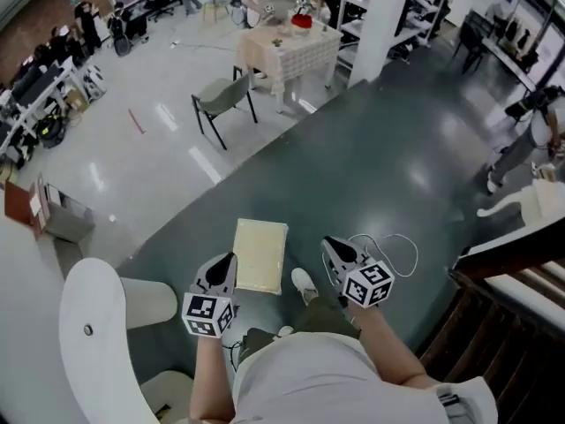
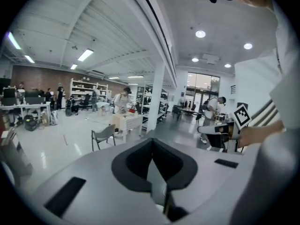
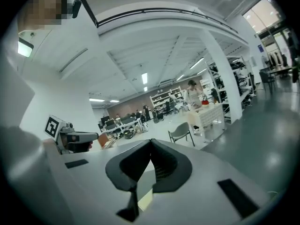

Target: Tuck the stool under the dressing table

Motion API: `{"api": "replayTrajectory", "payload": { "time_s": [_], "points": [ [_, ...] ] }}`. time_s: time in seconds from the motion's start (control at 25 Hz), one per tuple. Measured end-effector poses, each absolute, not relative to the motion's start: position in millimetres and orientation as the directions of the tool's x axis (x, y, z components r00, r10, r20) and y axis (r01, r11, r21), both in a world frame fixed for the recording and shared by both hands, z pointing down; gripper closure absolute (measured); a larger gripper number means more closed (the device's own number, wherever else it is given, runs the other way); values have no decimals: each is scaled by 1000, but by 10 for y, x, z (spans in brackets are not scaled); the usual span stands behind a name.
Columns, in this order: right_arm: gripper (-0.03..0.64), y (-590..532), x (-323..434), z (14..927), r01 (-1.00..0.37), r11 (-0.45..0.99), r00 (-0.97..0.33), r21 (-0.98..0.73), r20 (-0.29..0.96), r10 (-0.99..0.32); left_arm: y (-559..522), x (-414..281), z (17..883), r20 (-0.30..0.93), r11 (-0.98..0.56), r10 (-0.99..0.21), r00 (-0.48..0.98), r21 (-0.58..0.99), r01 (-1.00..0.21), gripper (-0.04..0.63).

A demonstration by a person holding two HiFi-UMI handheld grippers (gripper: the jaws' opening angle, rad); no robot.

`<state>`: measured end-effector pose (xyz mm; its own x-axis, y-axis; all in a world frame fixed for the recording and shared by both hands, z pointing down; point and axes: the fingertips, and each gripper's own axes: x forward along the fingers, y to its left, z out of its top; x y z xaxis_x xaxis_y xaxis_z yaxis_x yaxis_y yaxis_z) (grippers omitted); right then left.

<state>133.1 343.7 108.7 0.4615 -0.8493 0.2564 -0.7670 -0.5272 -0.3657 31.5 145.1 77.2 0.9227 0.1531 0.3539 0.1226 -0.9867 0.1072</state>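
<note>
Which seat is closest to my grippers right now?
The cream stool, right between the left gripper and right gripper; the grey chair stands far off beside the checked-cloth table.

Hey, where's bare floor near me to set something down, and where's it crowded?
Freest: the dark green floor ahead, bordered by the grey chair, the pale yellow slab at your feet and the wooden railing on the right. Crowded: close in, around the slab, left gripper, right gripper, the white cable, and the white furniture at left.
</note>
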Motion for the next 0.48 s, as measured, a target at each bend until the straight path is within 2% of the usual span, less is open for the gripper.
{"api": "replayTrajectory", "payload": {
  "time_s": [0.2,0.48],
  "points": [
    [607,2720,1898,1252,-830,-379,270,-409,301,-915,875,528,798,386,-986,-31,922,140,-92,594],
    [607,1919,2469,1664,-872,-210,39,-442,365,-930,321,607,1079,453,-922,-251,855,158,-354,594]
  ]
}}
